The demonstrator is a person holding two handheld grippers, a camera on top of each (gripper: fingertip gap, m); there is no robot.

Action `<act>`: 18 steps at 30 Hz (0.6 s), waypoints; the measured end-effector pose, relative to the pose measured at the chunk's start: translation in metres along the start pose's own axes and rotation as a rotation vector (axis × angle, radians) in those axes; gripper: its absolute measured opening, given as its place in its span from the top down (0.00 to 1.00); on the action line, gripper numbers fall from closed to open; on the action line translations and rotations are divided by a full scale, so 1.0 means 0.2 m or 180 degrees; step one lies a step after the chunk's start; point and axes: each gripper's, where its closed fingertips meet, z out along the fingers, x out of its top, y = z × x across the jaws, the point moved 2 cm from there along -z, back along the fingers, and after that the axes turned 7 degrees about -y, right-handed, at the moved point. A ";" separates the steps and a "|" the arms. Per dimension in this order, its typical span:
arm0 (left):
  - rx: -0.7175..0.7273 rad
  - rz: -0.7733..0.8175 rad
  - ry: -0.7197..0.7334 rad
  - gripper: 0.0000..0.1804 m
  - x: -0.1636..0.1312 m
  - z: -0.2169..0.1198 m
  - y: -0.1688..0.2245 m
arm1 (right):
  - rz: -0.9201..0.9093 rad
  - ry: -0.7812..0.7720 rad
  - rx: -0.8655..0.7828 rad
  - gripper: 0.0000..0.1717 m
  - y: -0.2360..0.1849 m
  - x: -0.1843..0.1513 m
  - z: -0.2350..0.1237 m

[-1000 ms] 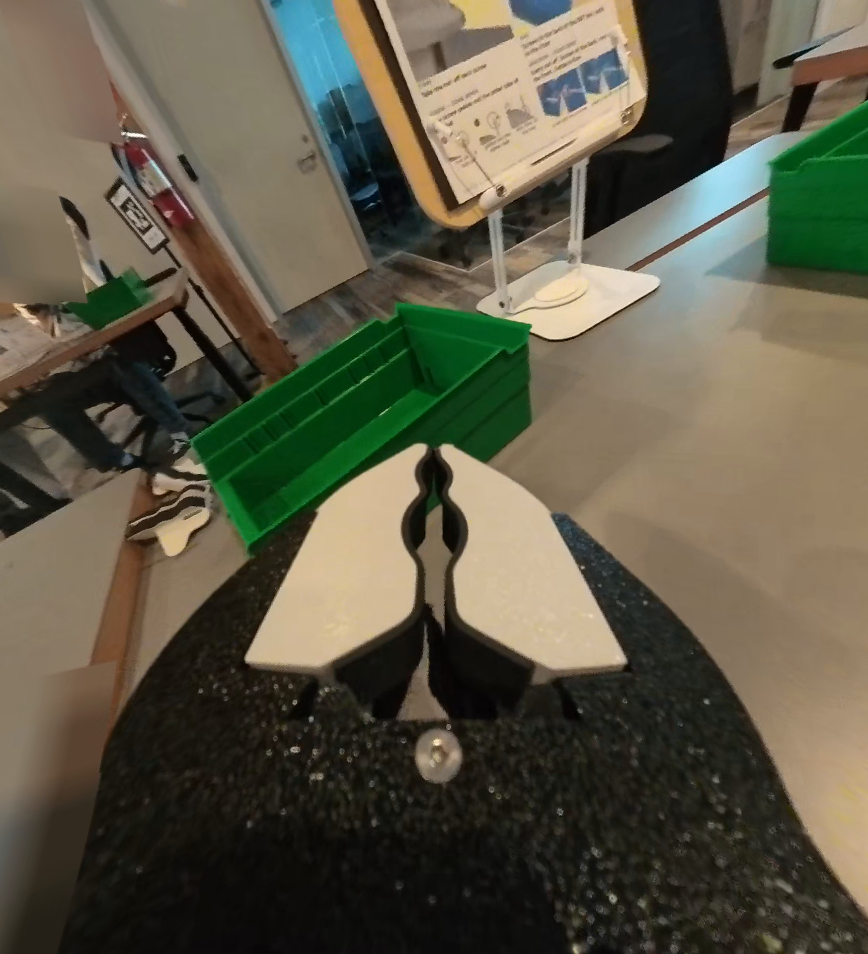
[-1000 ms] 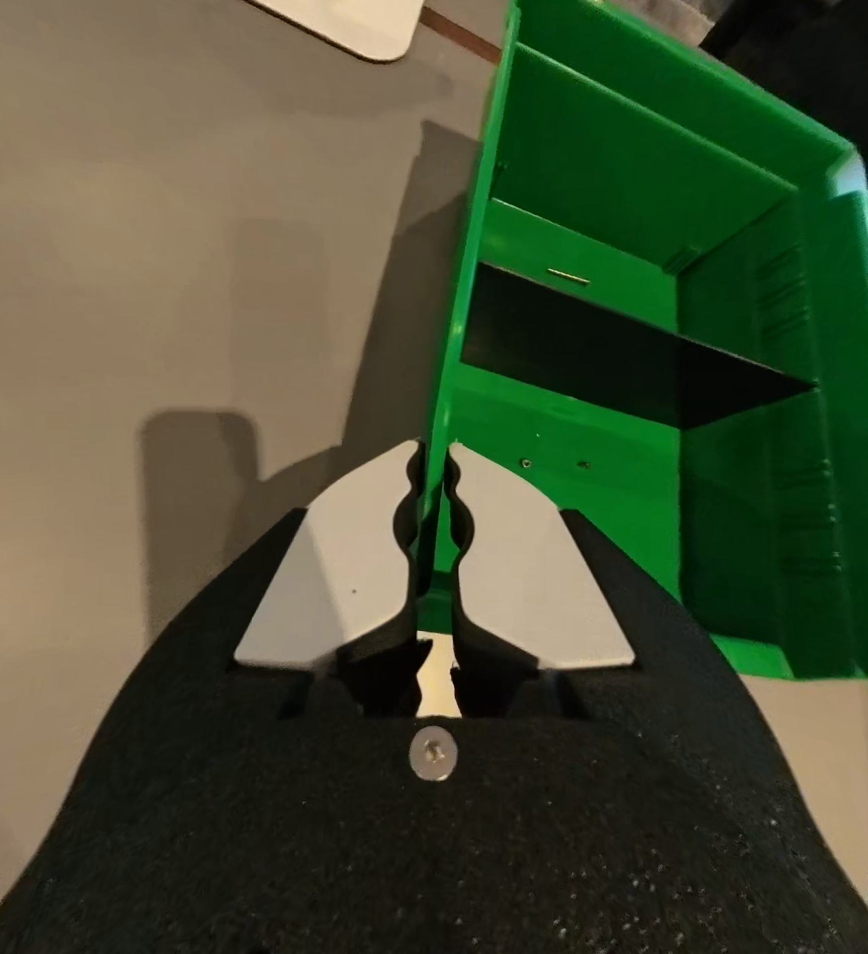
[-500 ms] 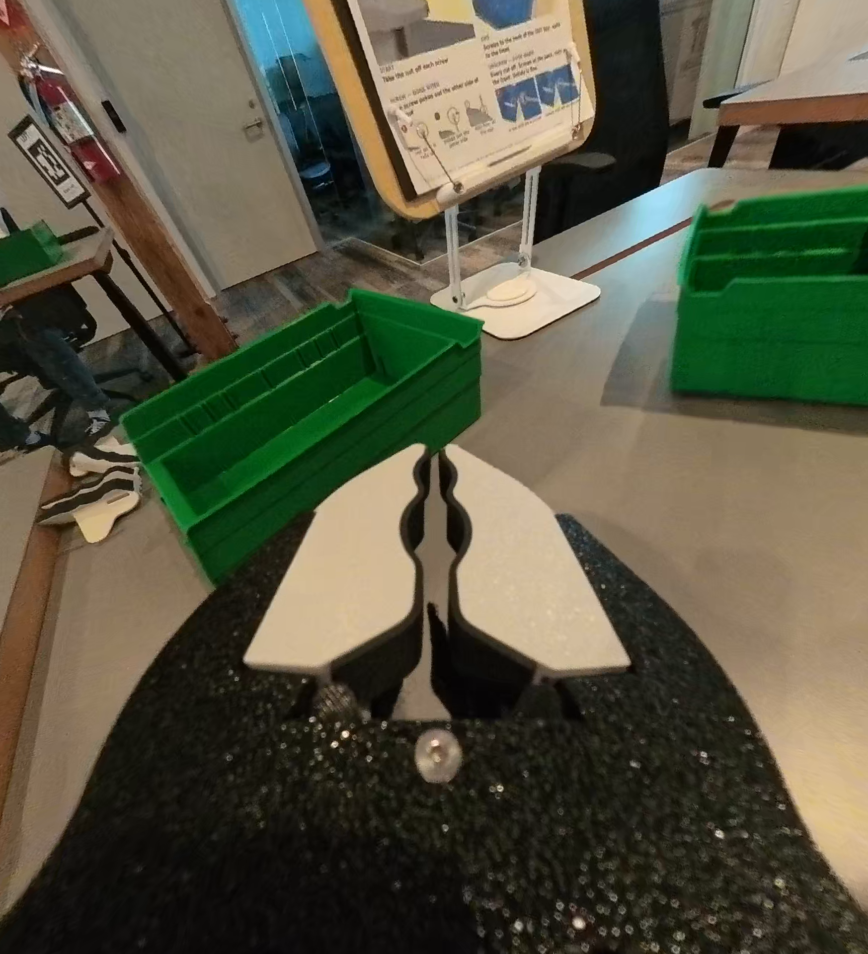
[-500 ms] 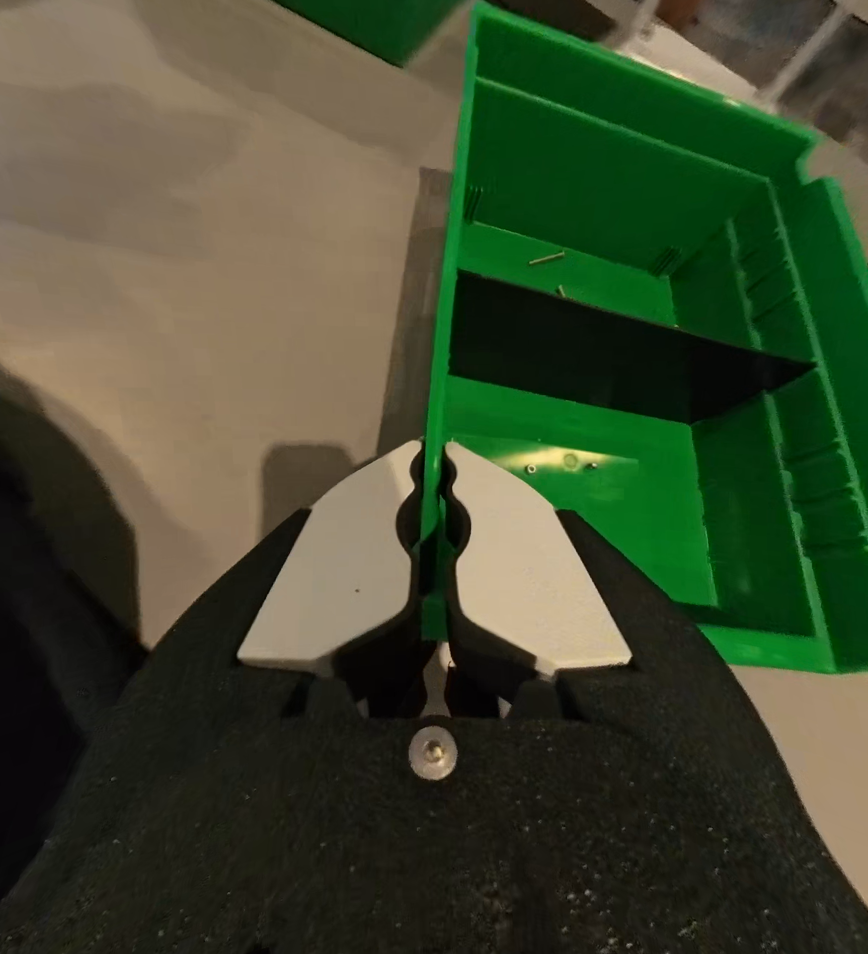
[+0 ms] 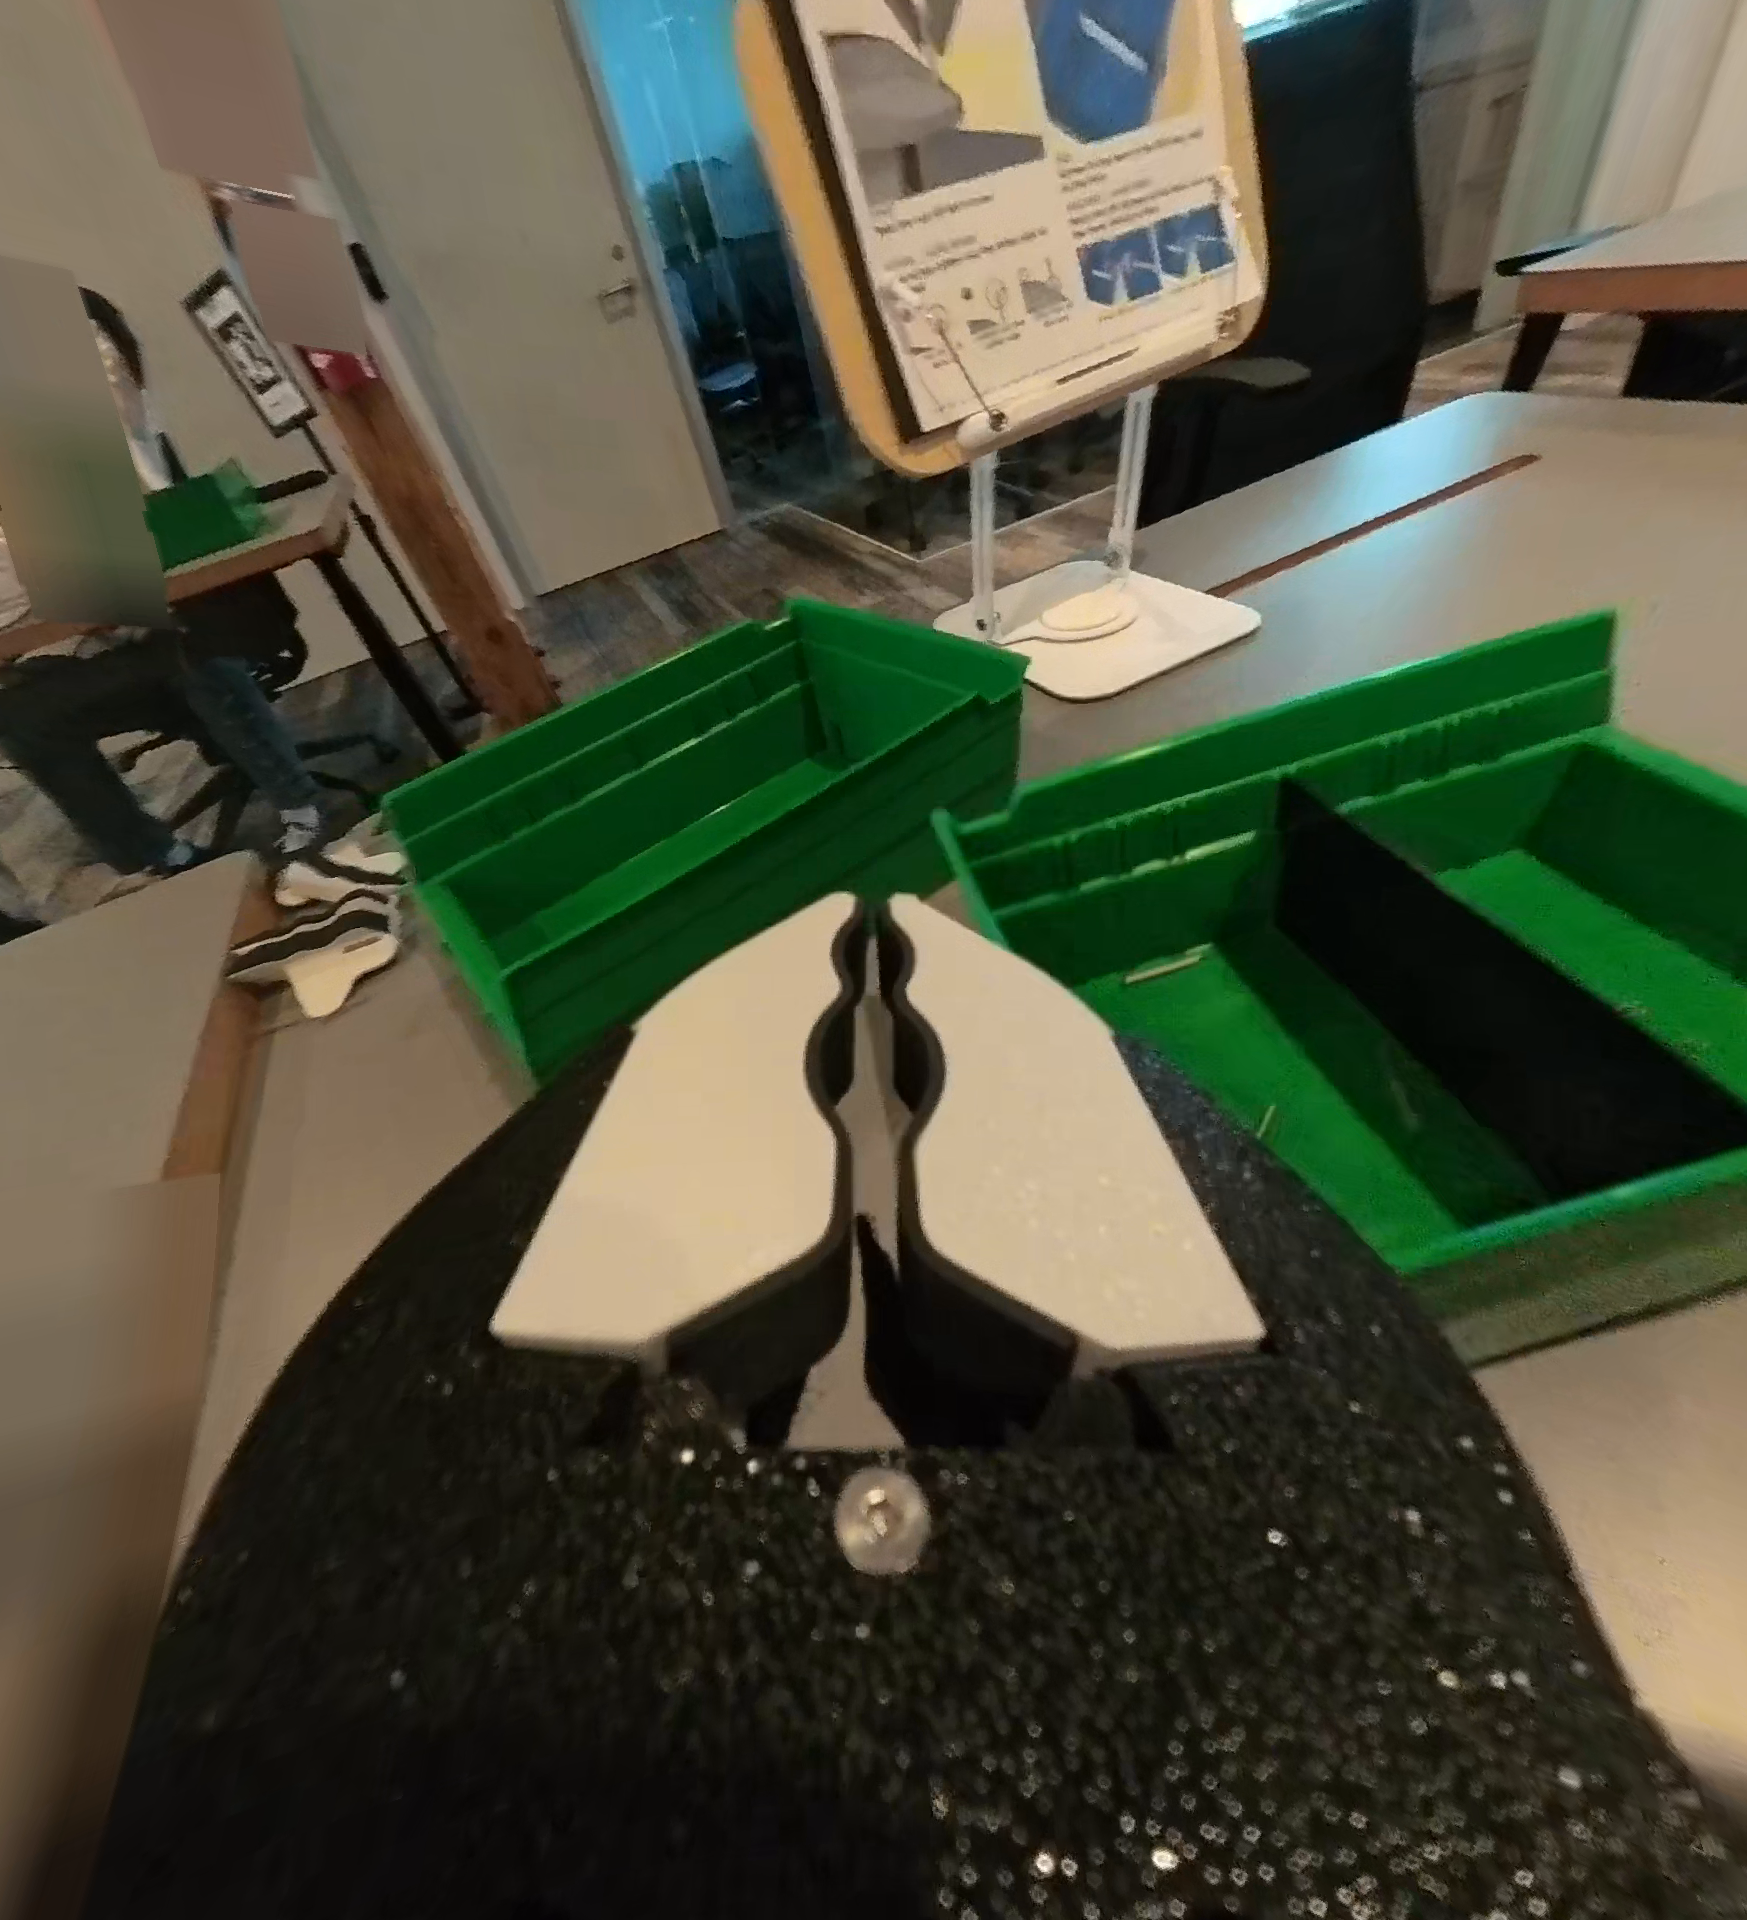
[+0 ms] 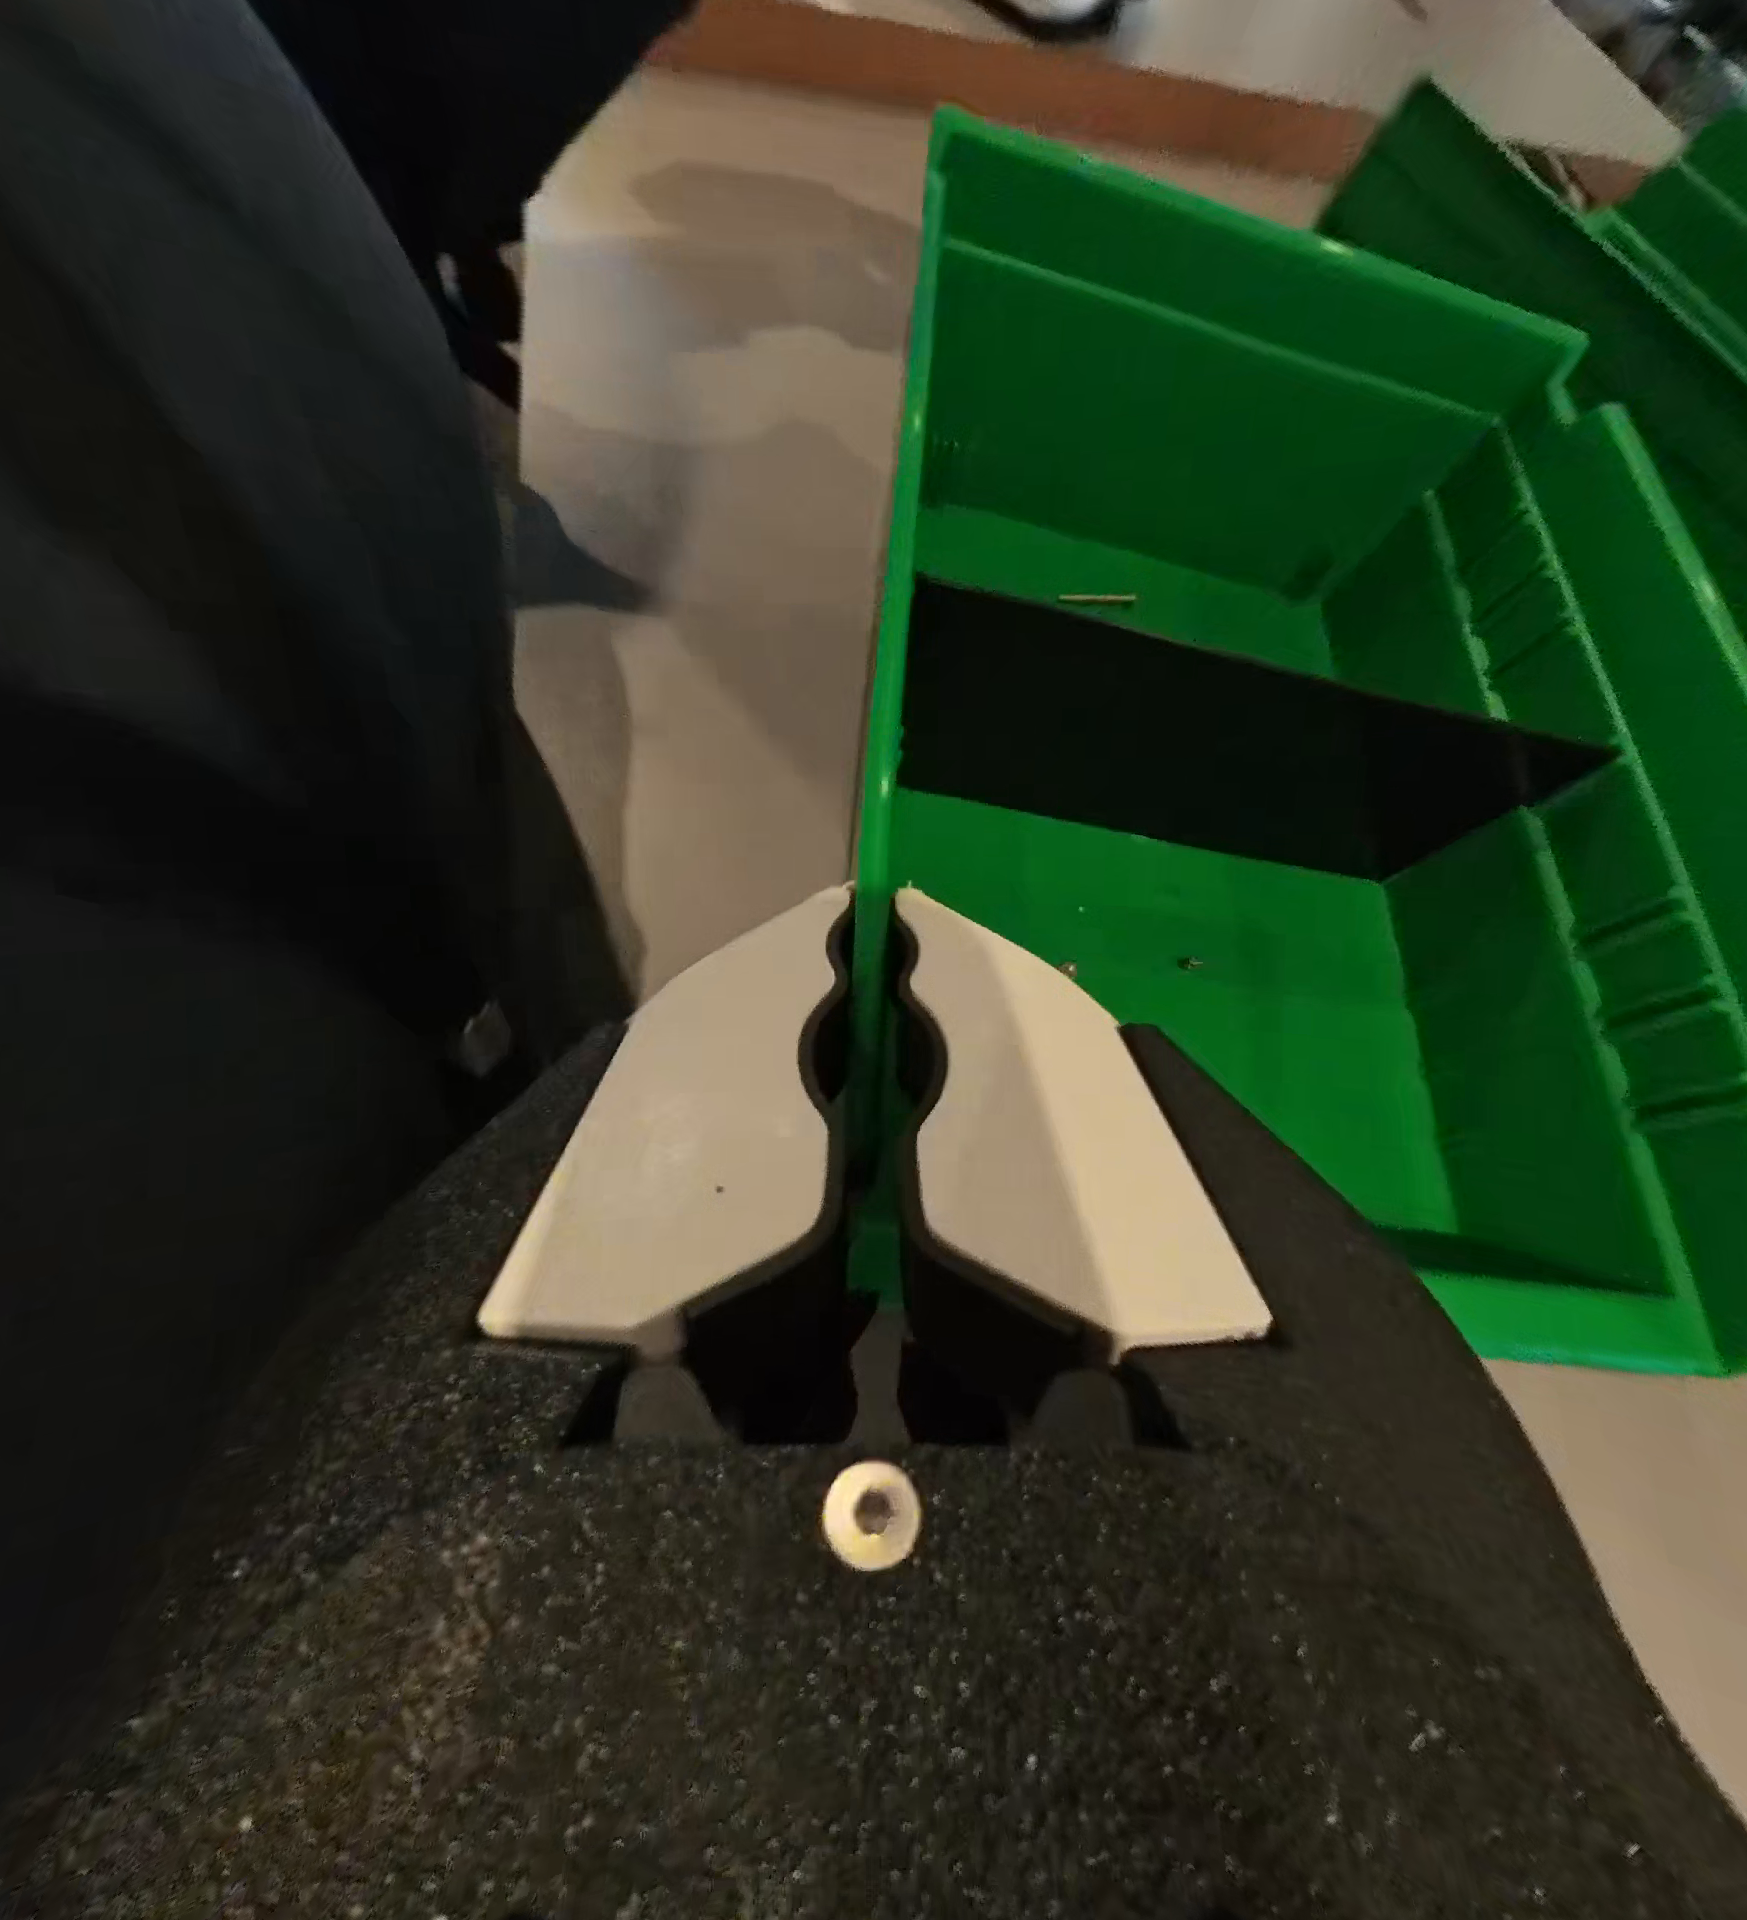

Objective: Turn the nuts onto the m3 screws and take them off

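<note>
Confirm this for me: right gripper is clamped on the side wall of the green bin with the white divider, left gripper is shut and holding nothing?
Nearly. The divider is black, not white, as the right wrist view shows. The right gripper is clamped on the green bin side wall, and the left gripper is shut and holding nothing.

A thin brass-coloured screw (image 6: 1097, 600) lies flat on the green floor of the bin's far part, just behind the black wall; in the left wrist view a screw (image 5: 1165, 968) lies flat near the corner of one part; two tiny dark nuts (image 6: 1193, 962) sit on the green floor of the near part, a little apart, one (image 6: 1068, 967) just beside the right gripper's finger; they are too small to show more.
</note>
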 end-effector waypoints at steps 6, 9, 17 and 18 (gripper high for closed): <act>0.0184 -0.0225 -0.0031 1.00 -0.04 -0.18 -0.05 | -0.0141 0.0458 0.0395 0.94 -0.02 0.27 0.31; -0.0192 -0.0401 -0.0183 1.00 -0.08 -0.25 0.02 | -0.0054 0.1092 0.0641 0.89 -0.02 0.45 0.23; -0.1703 -0.1099 -0.1135 1.00 -0.30 -0.34 0.38 | 0.0480 0.0798 -0.0929 0.98 0.72 0.23 0.00; -0.1812 -0.1200 -0.1233 1.00 -0.33 -0.33 0.41 | 0.0613 0.0636 -0.1001 0.99 0.82 0.18 0.02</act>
